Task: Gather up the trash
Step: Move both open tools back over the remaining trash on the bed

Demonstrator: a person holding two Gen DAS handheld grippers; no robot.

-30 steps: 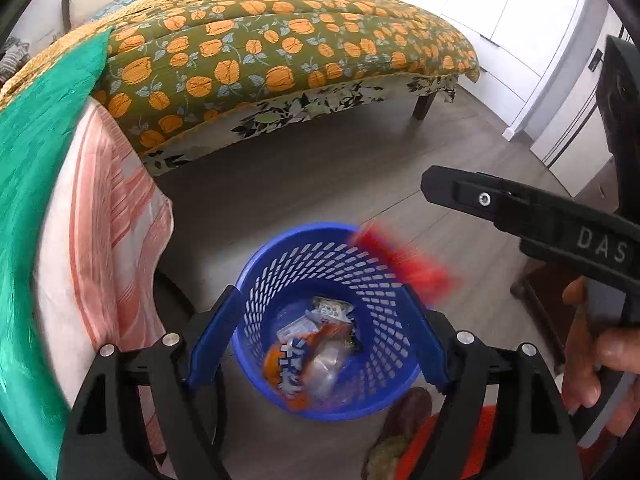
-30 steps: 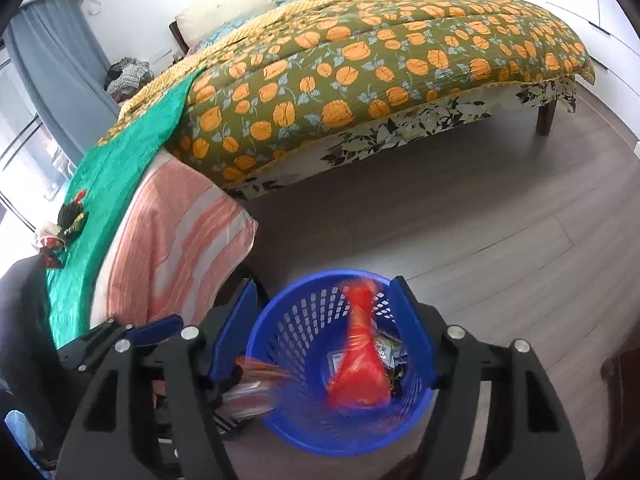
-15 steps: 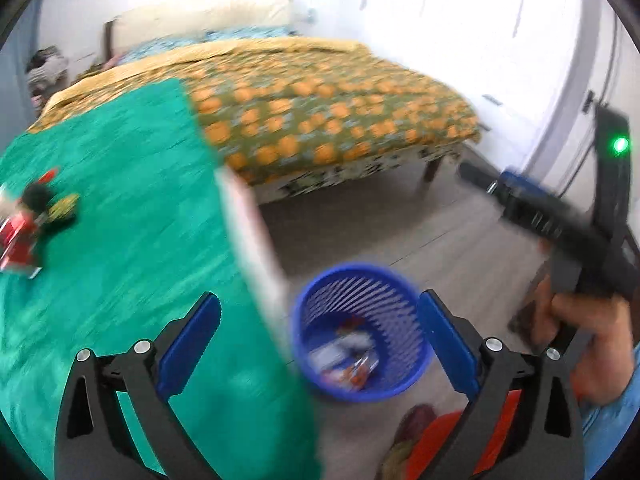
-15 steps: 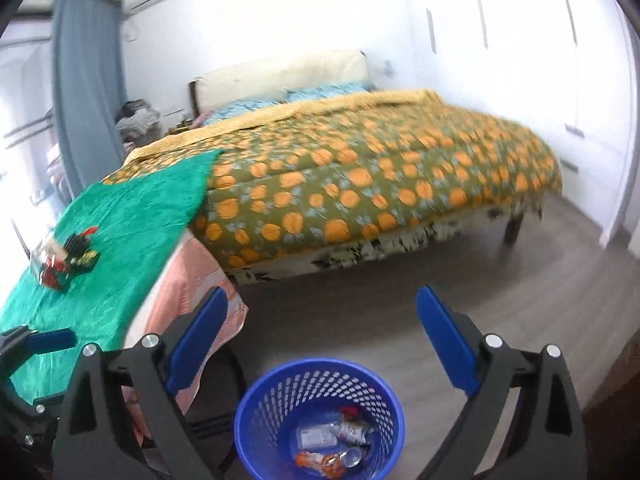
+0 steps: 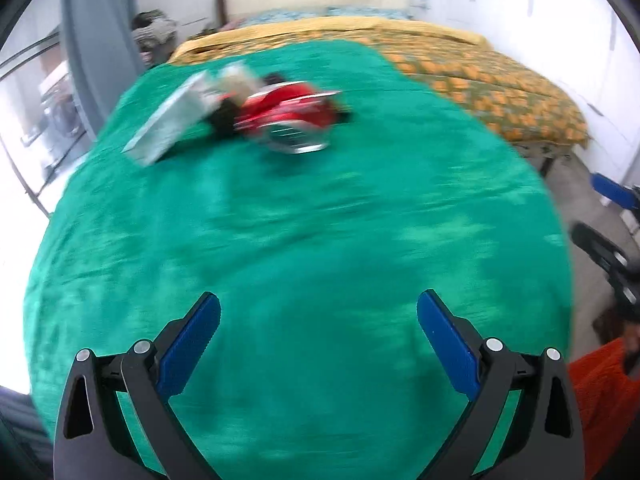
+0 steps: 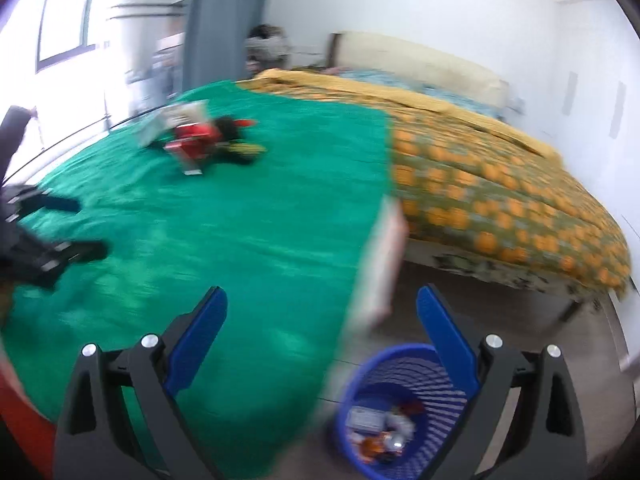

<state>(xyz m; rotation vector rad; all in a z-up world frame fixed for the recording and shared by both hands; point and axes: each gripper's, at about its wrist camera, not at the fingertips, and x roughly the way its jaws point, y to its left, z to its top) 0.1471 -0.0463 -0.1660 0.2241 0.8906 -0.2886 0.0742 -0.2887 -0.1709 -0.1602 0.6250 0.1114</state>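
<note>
A heap of trash lies on the green cloth (image 5: 304,240): a red wrapper (image 5: 292,110), a silvery flat packet (image 5: 168,120) and dark bits, all blurred. The right wrist view shows the same red wrapper (image 6: 196,140) far off on the green cloth (image 6: 224,232). My left gripper (image 5: 318,336) hangs open over the cloth, nothing between its blue pads. My right gripper (image 6: 322,332) is open and empty too, above the cloth's edge. The blue basket (image 6: 384,364) stands on the floor below it, with wrappers inside. The left gripper shows as a dark shape (image 6: 48,252) at the left edge.
A bed with an orange-patterned quilt (image 6: 500,200) runs along the right. A striped pink cloth (image 6: 384,264) hangs under the green one. Grey wooden floor (image 6: 600,336) lies beyond the basket. A window and curtain (image 6: 216,32) are at the back left.
Both grippers let red wrappers drop into the blue basket, opened wide, and swung left and up from the basket over the green cloth toward the trash heap.
</note>
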